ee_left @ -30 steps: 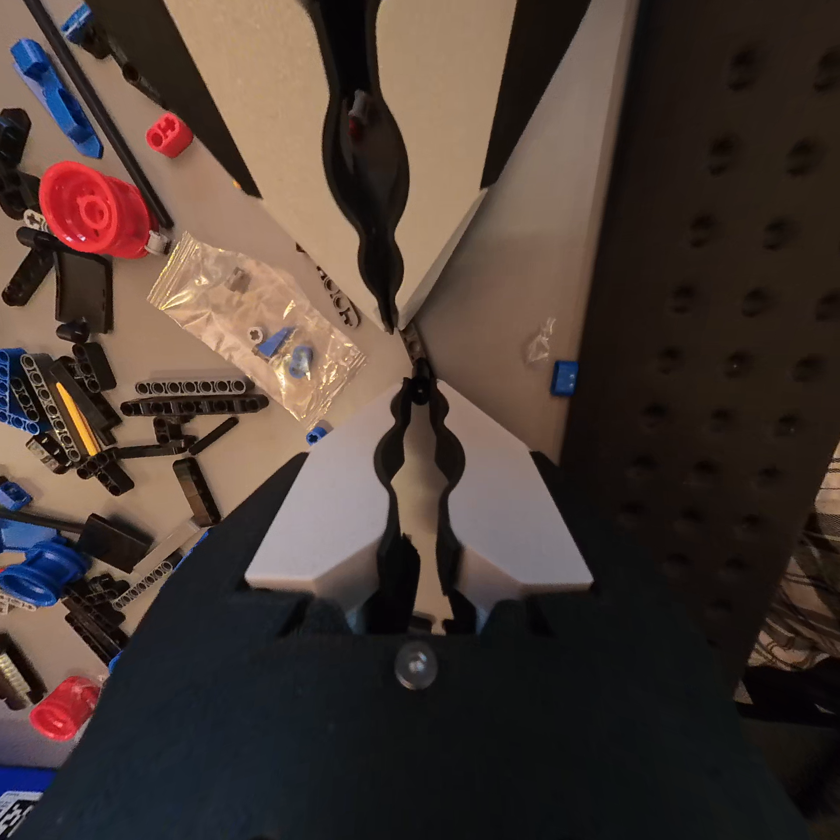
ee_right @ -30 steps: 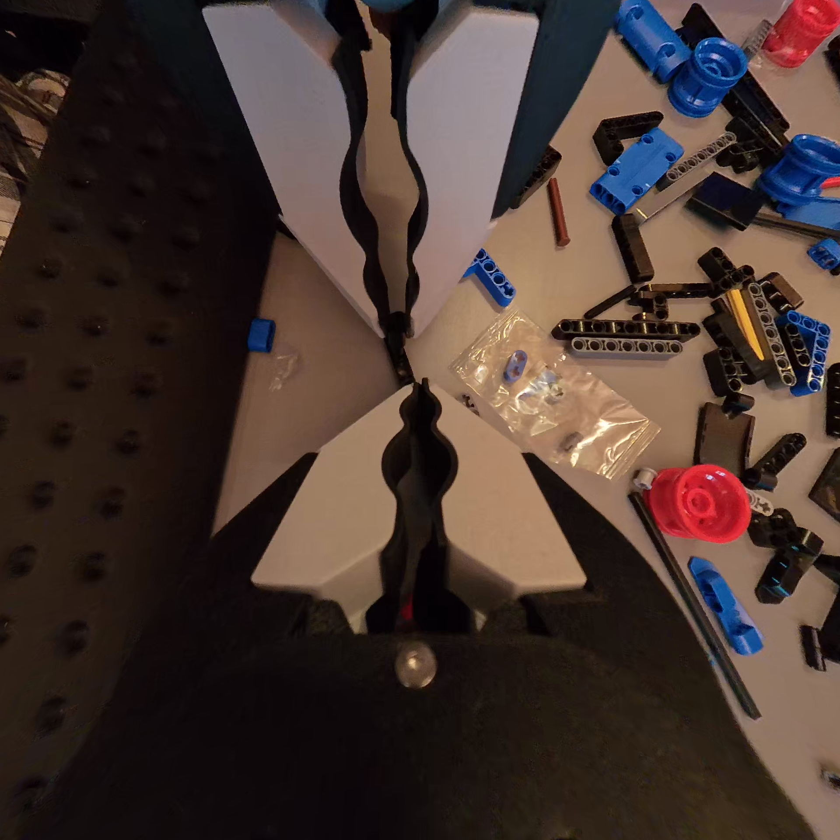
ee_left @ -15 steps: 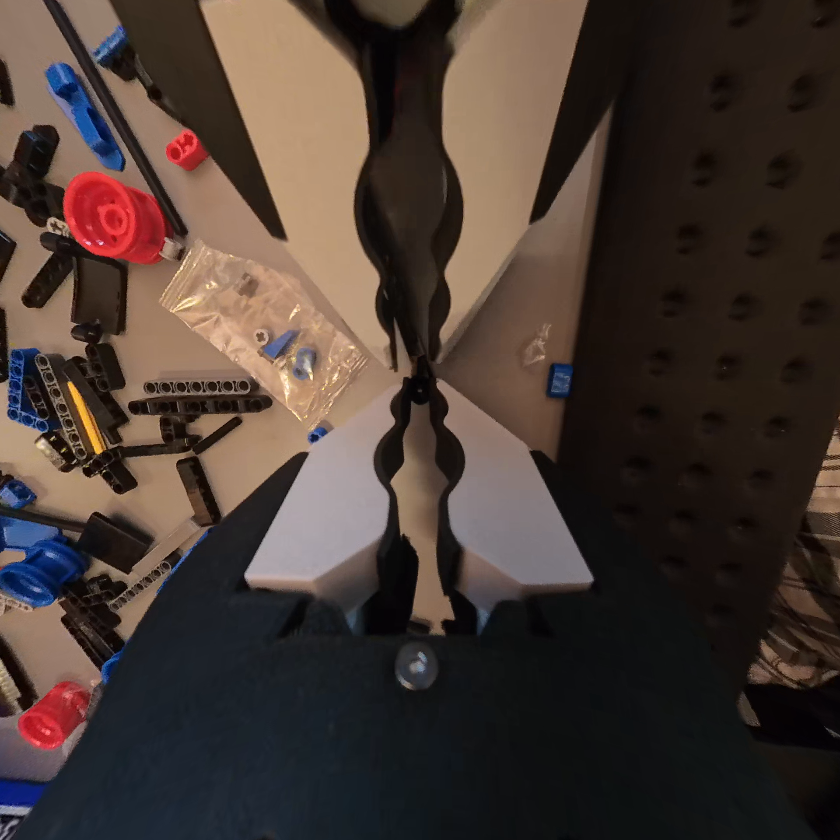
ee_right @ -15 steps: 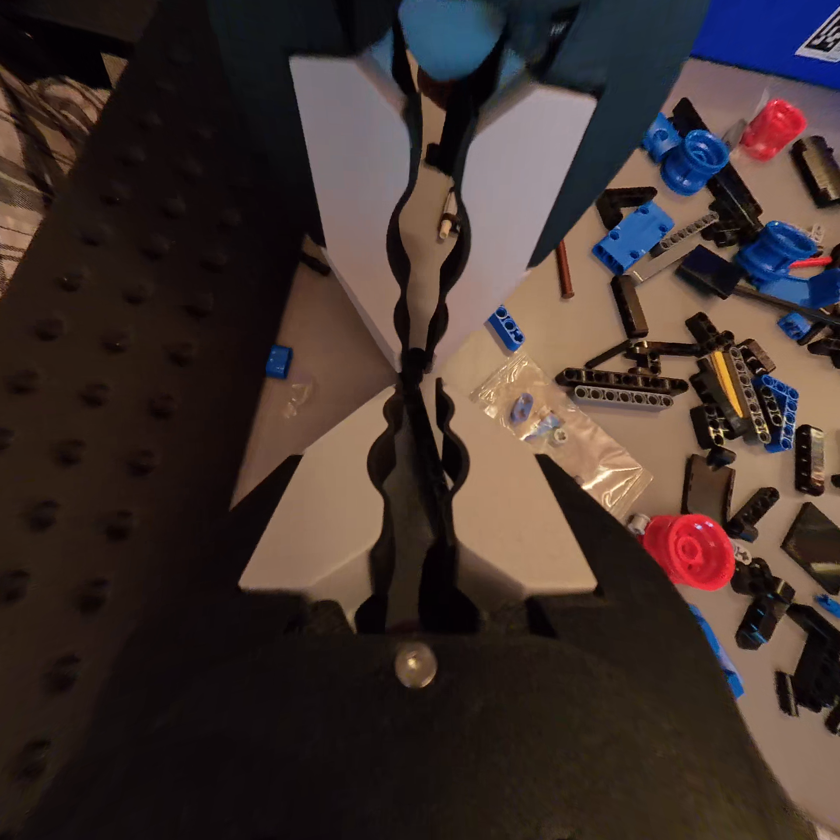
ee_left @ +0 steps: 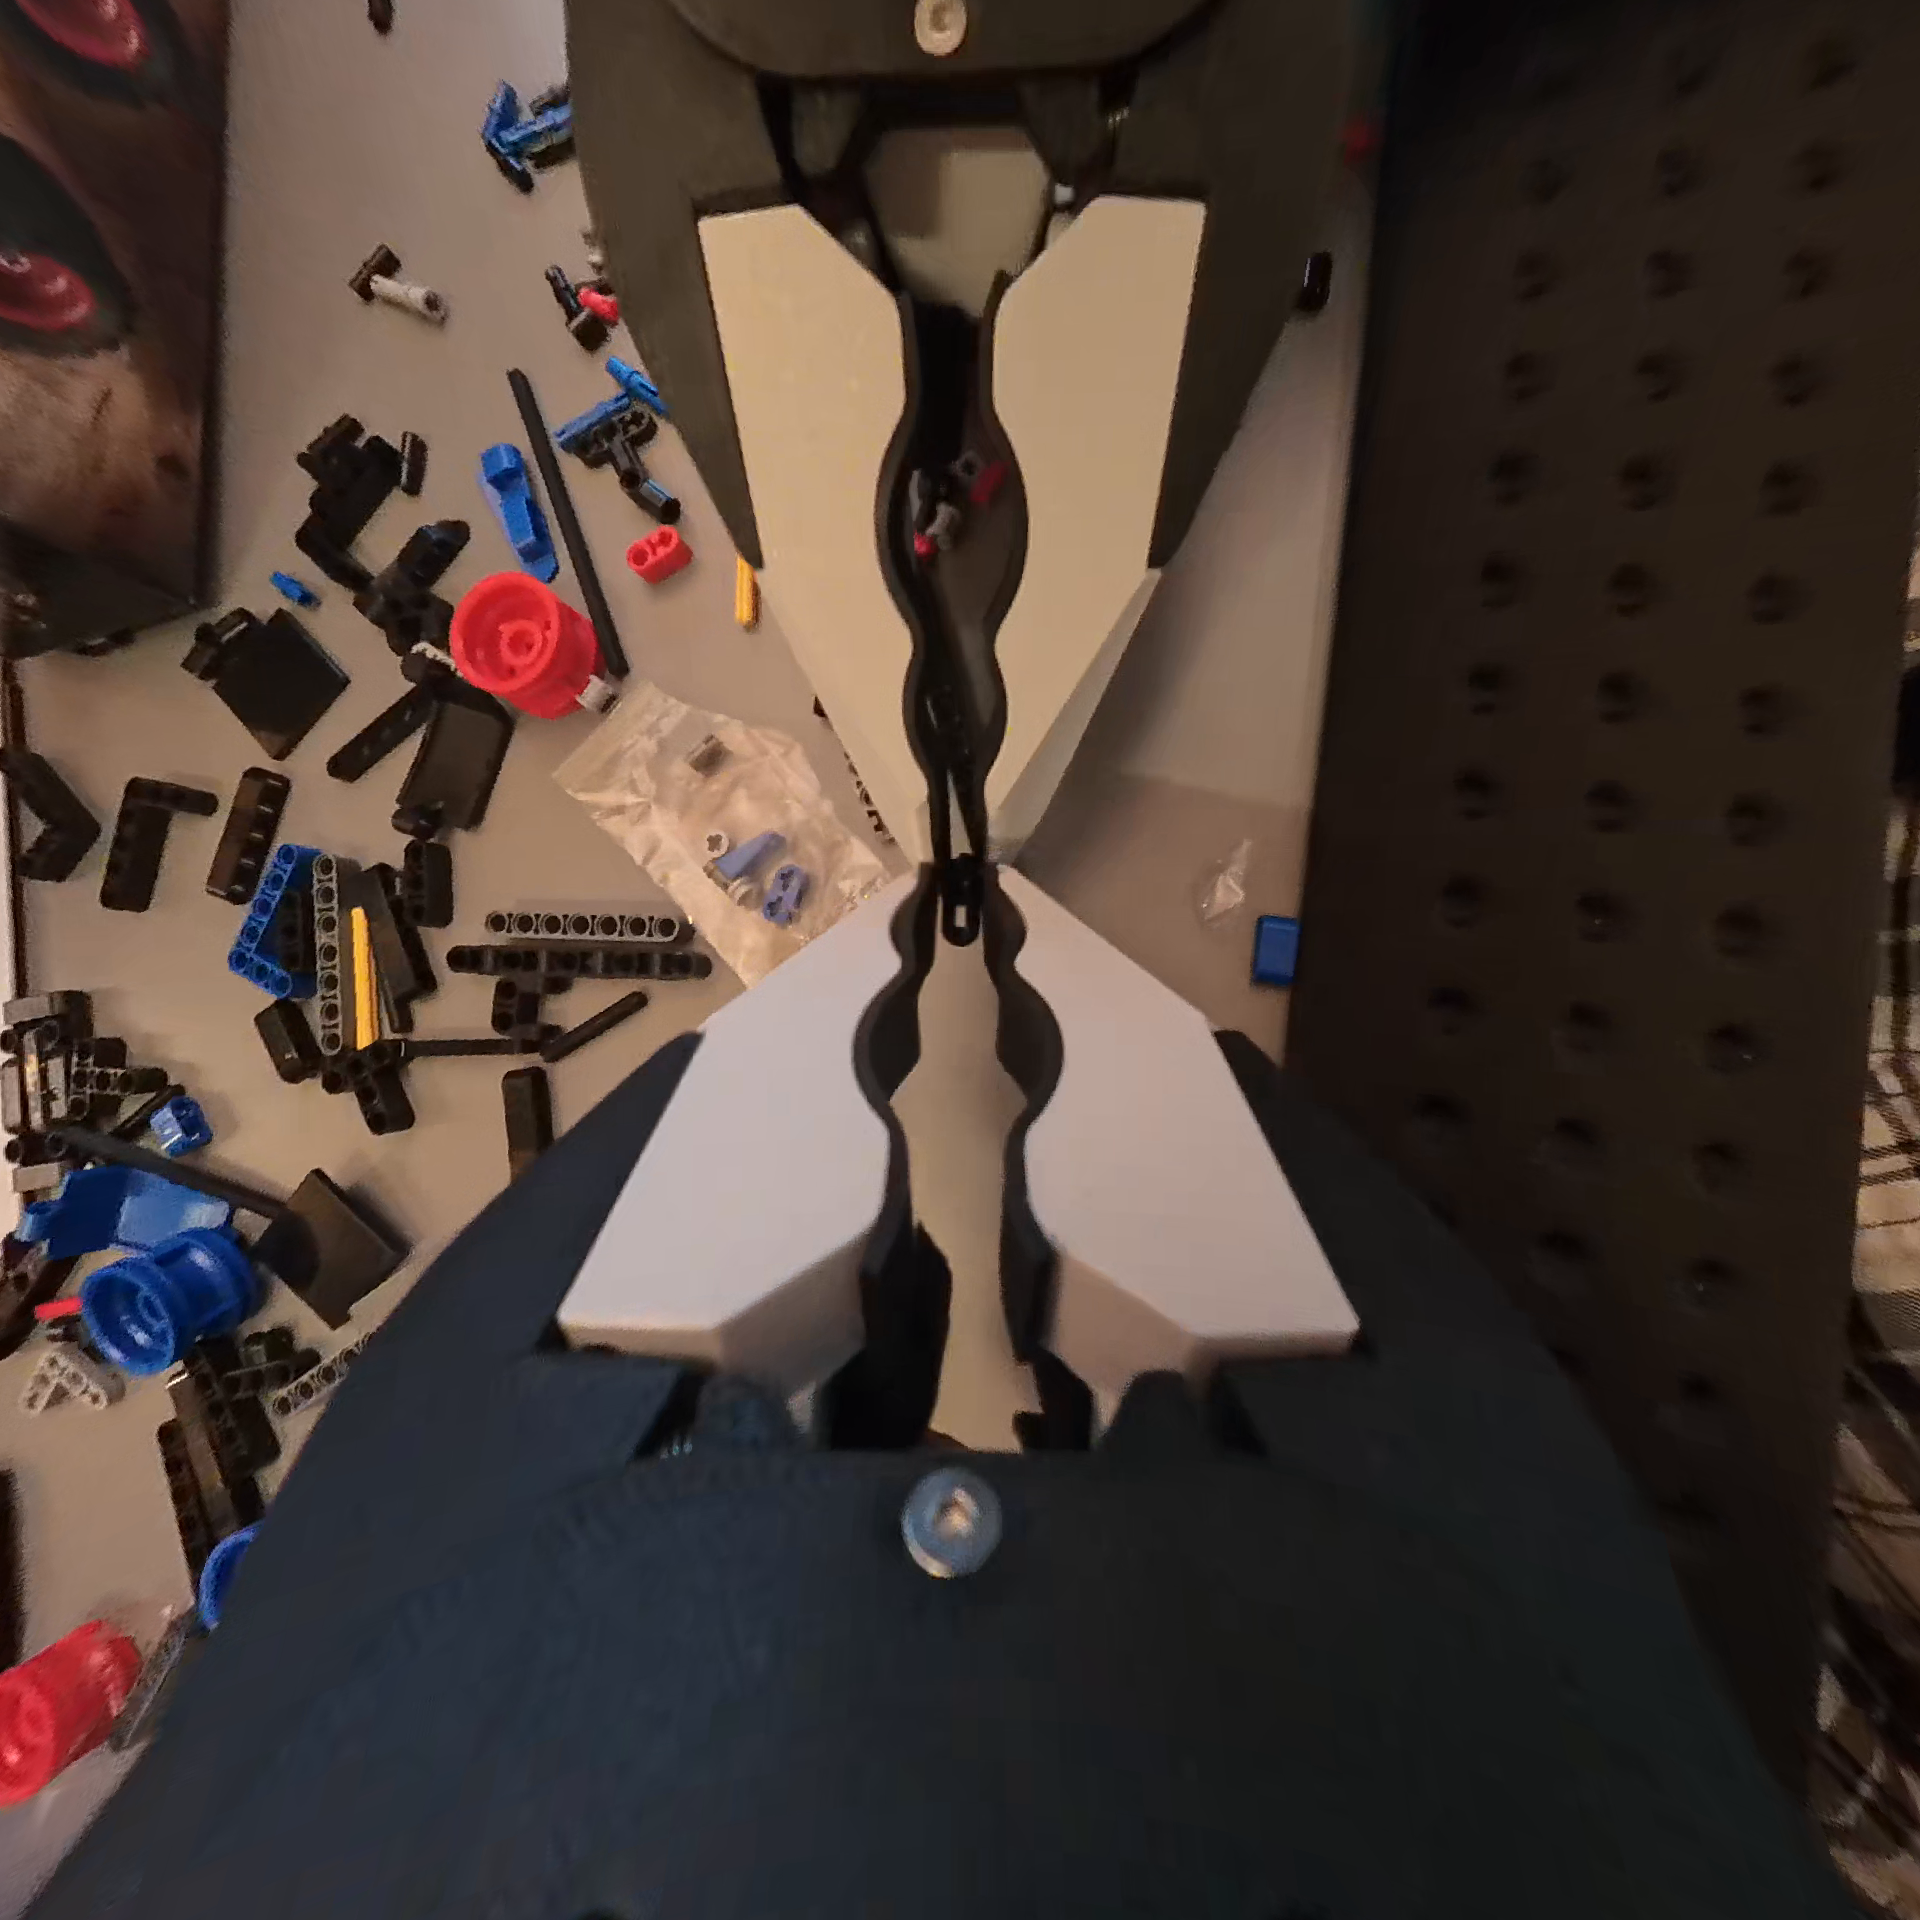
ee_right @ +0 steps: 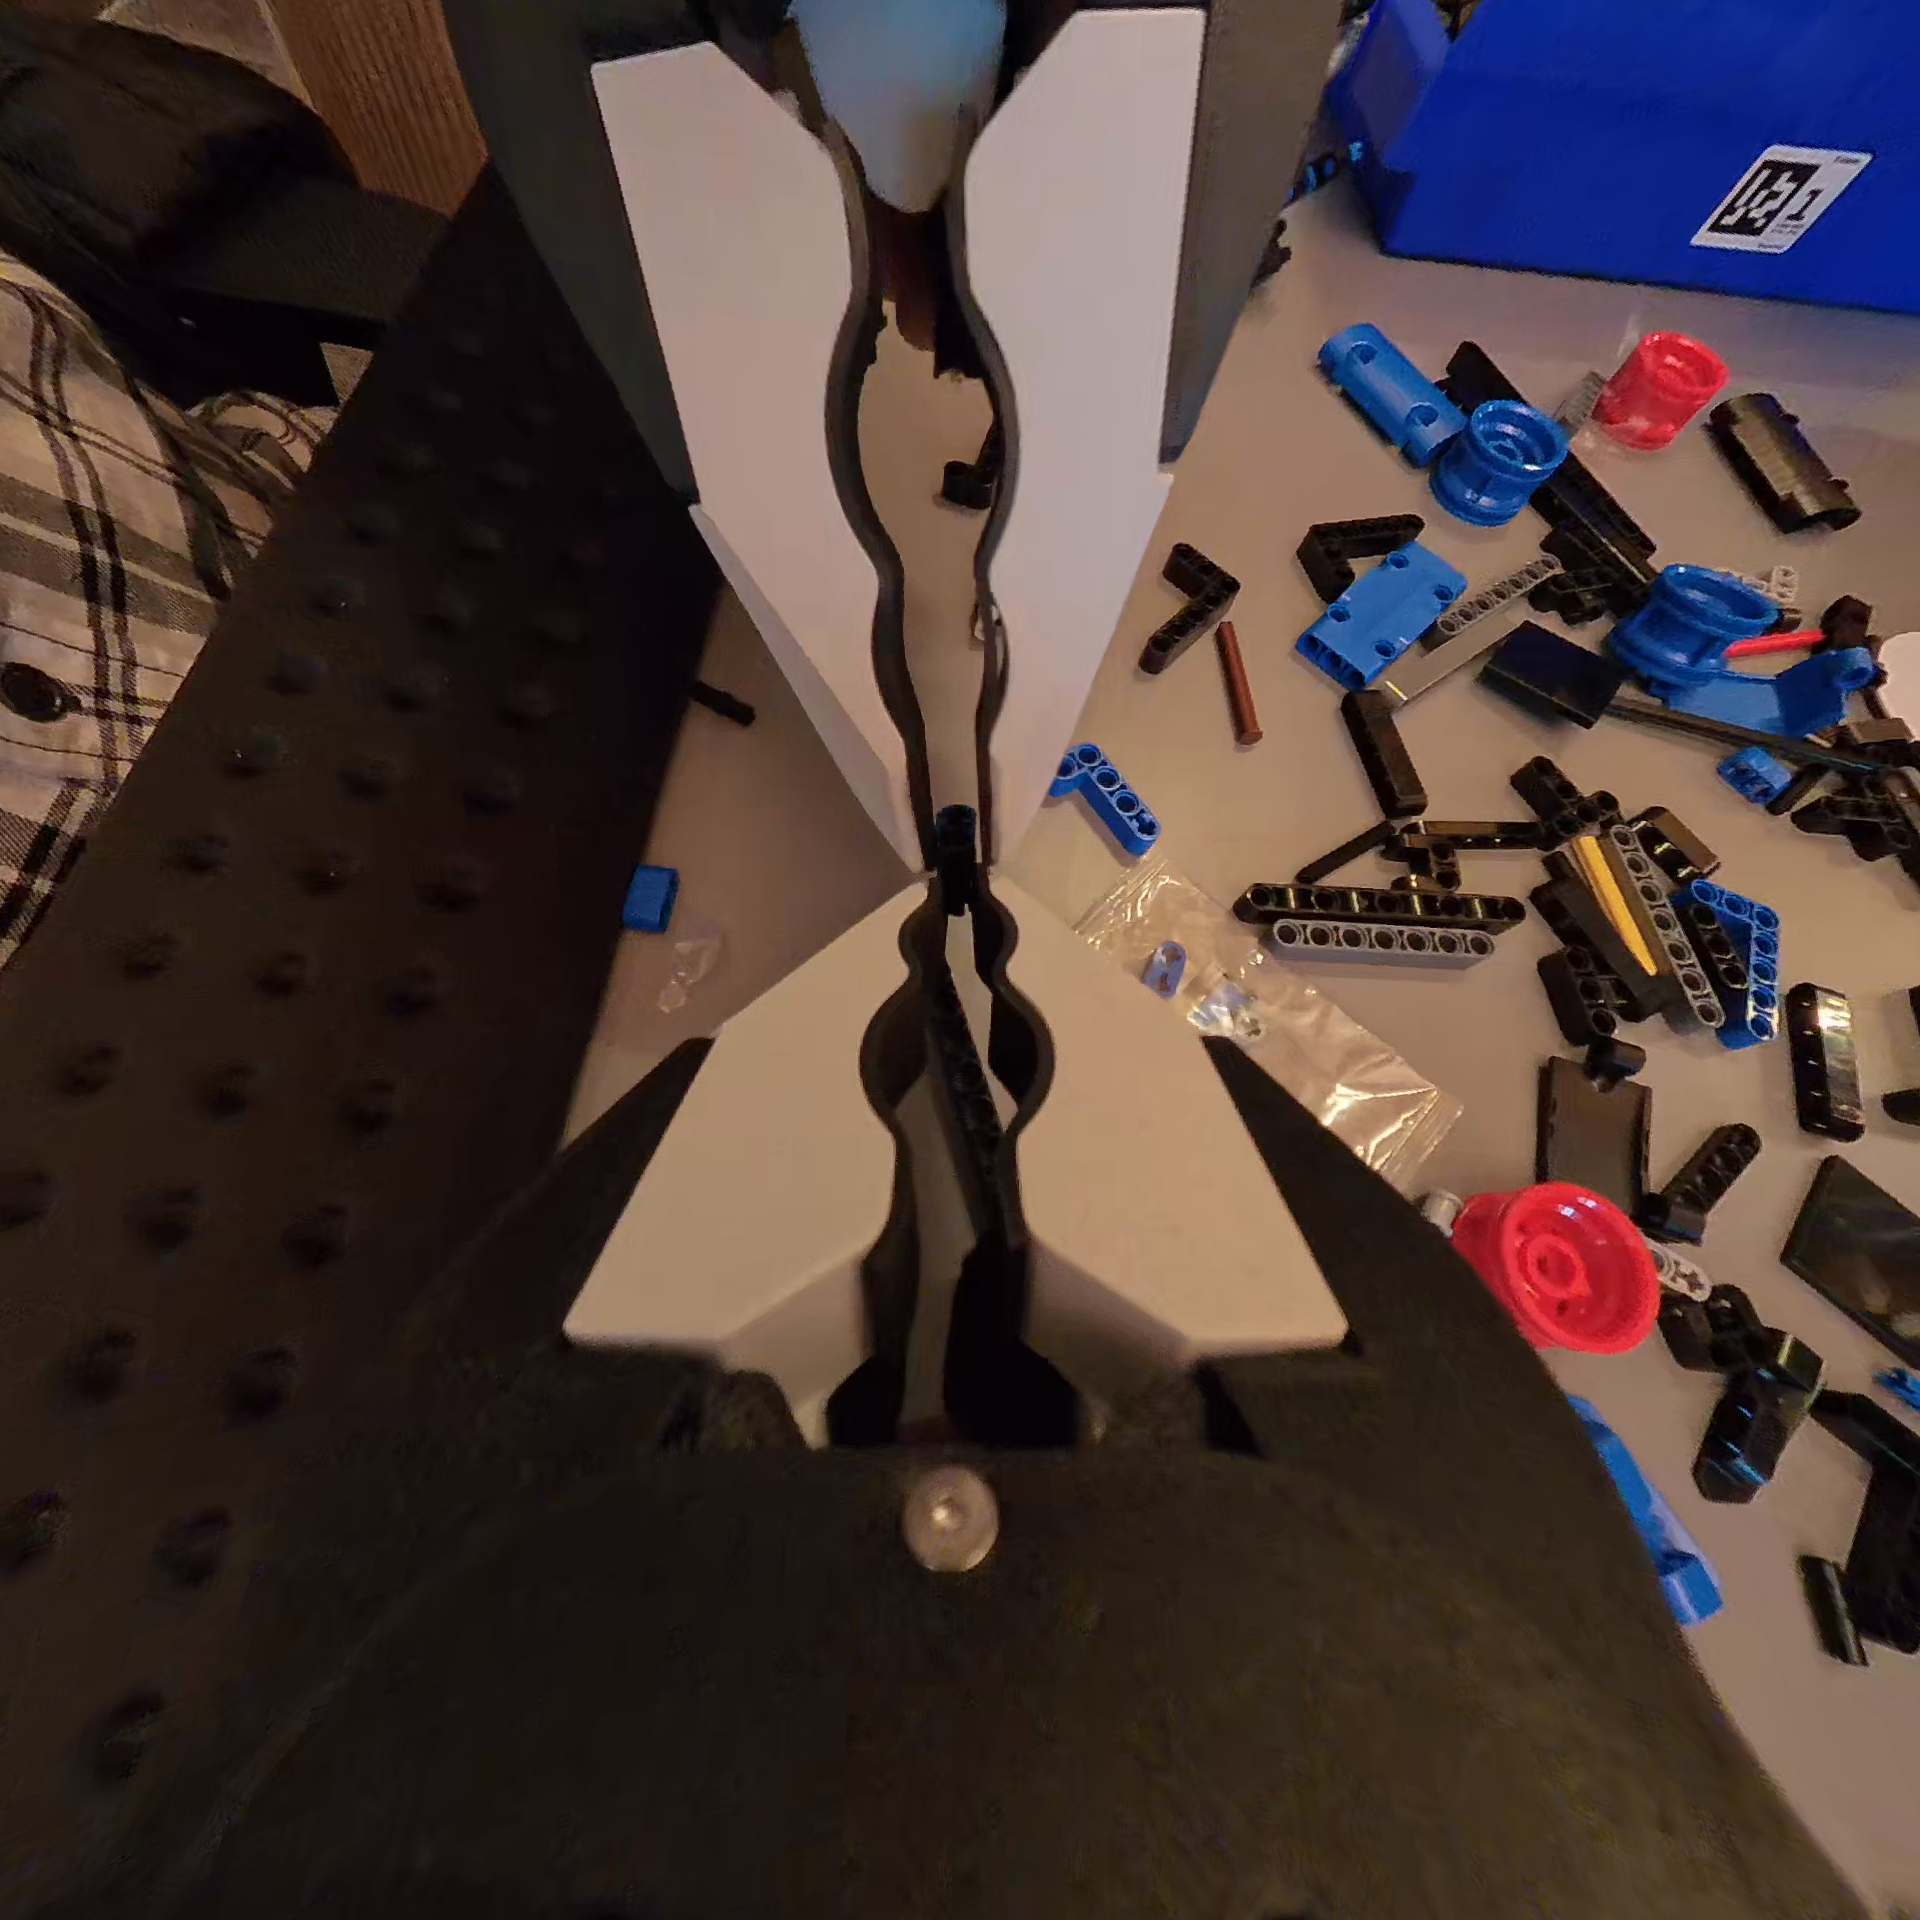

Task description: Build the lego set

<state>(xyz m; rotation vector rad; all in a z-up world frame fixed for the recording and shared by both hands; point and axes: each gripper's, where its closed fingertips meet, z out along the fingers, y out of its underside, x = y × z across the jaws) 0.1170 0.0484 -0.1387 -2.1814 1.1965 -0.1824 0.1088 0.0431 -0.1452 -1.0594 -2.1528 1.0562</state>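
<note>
Two hand-held tongs meet tip to tip above a grey table strewn with loose Lego parts. The left tongs are closed on a small black pin at their very tips. The right tongs are closed on a long black beam that runs back between their fingers, its end poking out at the tips. Pin and beam end touch, or nearly touch, where the two tongs meet; whether the pin is already seated in a beam hole cannot be told.

Judging by the spread of parts, the build looks to be at an early stage. Nearly everything lies loose and unjoined: a red wheel hub, a blue wheel hub, two long black beams lying side by side, a cluster of blue, grey and black beams with a yellow strip, flat black panels, and short black connectors. A clear plastic bag with a few small blue and grey parts lies just beside the meeting tips, apparently not yet emptied. A small blue brick sits alone by a dark studded board at the table's edge. A blue bin stands at the far side.

No finished section of a model can be seen; almost all the assembly appears left to do.
</note>
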